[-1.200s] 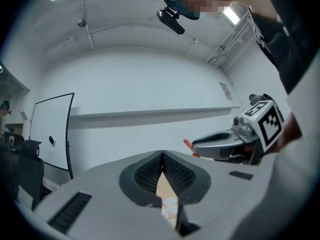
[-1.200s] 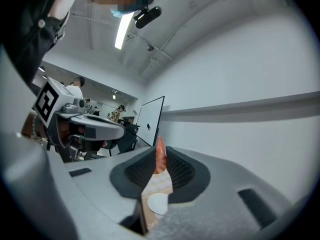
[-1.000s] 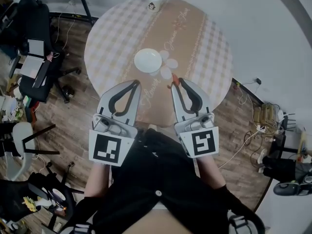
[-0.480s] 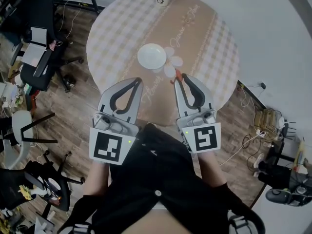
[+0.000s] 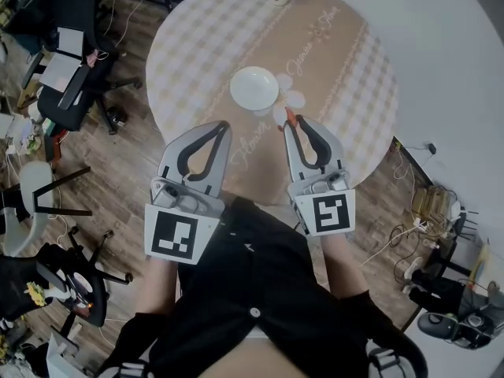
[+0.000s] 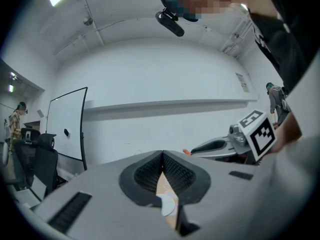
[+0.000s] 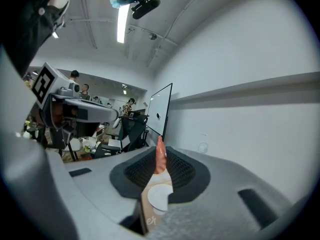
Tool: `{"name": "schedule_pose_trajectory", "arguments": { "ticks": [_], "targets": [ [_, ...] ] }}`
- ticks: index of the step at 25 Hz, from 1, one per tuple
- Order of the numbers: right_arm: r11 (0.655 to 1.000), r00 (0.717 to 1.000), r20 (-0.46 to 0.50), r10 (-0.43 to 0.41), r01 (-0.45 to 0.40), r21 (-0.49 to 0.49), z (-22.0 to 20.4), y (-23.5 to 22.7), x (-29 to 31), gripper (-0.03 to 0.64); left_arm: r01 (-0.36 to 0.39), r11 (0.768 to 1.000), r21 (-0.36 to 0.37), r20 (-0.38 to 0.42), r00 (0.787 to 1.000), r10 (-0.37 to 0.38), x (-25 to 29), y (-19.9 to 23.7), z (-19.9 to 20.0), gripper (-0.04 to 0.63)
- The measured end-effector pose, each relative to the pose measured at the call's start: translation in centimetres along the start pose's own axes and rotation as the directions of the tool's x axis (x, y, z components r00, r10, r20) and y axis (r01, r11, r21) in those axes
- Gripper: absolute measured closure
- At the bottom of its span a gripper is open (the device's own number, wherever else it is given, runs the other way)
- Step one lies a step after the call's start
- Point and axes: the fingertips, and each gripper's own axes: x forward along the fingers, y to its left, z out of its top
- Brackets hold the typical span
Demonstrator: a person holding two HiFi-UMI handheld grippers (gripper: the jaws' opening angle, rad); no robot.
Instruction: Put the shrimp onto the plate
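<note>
Left claw (image 5: 222,127): the jaws are together with nothing between them, and it sits over the near edge of the surface (image 5: 193,50). Park it there, out of the carry path.

Plate (image 5: 254,87): white and empty, near the middle of the surface. It is ahead of both claws and a little left of the right one.

Right claw (image 5: 289,123): the jaws are closed on the shrimp (image 5: 288,114). It is pinched by one end, and the orange body sticks out past the tips. The shrimp is short of the plate and not touching the rim.

Step in hand, as judged: carry to the plate.
- Move forward and slightly left until the free end of the shrimp is over the plate's centre.
- The pinch looks thin, so use an even squeeze and no jerks.
- Lower close to the dish before you part the jaws, because the shrimp may cling to one pad.
</note>
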Motion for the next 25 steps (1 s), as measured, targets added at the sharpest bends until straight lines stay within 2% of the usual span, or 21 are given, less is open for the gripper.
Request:
{"name": "schedule_pose_trajectory", "arguments": {
  "ticks": [11,15,25],
  "targets": [
    [0.998,0.993,-0.103,0.066,-0.063,0.026,-4.9,0.2,3.3,0.566,-0.046,0.999,-0.020,-0.041,0.998,0.045,0.7,1.1,-1.7,0.592],
    [0.997,0.989,-0.125,0.075,-0.072,0.029,-7.0,-0.1,4.7,0.566,-0.047,0.999,0.017,-0.037,0.998,0.048,0.9,1.4,-1.8,0.592],
    [0.993,0.971,-0.213,0.106,-0.094,0.066,-11.9,-0.3,8.1,0.566,-0.080,0.996,0.034,-0.058,0.995,0.082,1.1,2.6,-2.6,0.592]
  ]
}}
